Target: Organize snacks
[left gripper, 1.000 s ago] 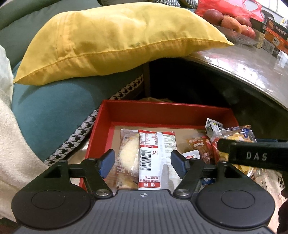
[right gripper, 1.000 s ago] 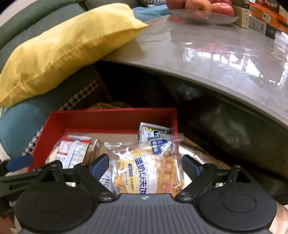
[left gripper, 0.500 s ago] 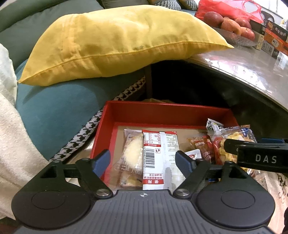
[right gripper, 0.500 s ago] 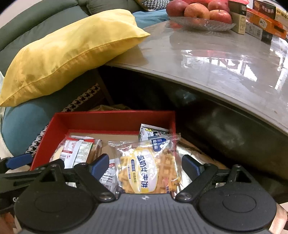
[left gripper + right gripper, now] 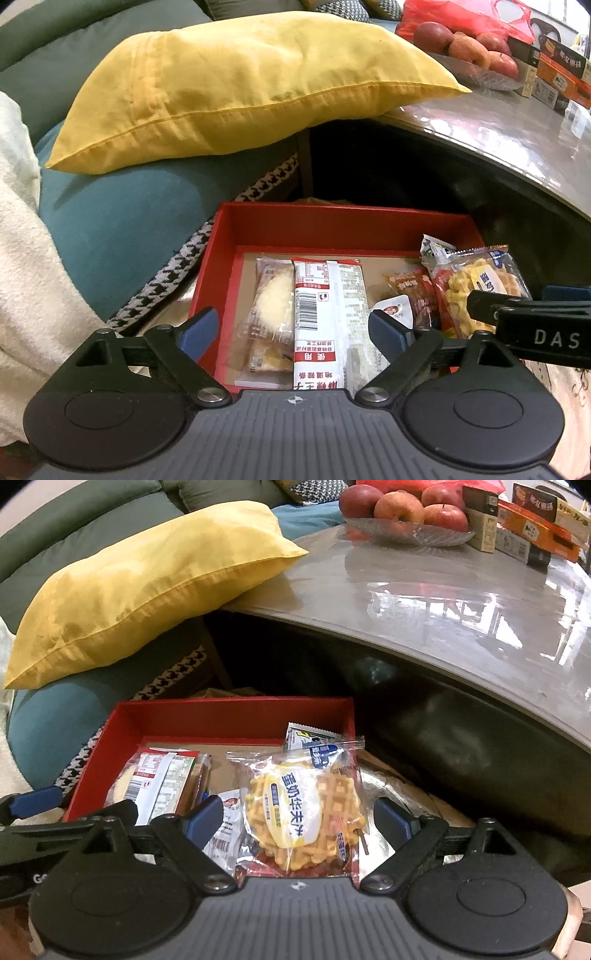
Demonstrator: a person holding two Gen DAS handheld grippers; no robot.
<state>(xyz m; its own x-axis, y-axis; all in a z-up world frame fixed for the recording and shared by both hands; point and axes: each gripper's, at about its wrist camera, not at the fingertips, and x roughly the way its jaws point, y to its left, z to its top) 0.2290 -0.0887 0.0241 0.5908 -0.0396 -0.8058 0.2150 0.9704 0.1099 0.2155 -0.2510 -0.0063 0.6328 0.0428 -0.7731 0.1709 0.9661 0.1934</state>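
Left wrist: left gripper [image 5: 291, 330] jaws opening wide over red-white packet [image 5: 325, 317], pads clear, inside red box [image 5: 332, 230]. Right wrist: right gripper [image 5: 299, 821] jaws opening, wide, straddling waffle pack [image 5: 301, 812], 3 o'clock box edge. Mostly boxed.

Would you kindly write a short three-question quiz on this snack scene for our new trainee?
1. True or false: the waffle packet lies in the red box.
2. Which rests on the table's edge? A) yellow pillow B) white blanket C) waffle packet
3. Fill in: the glass dish on the table holds ____.

Key:
1. True; it sits at the box's right end.
2. A
3. apples
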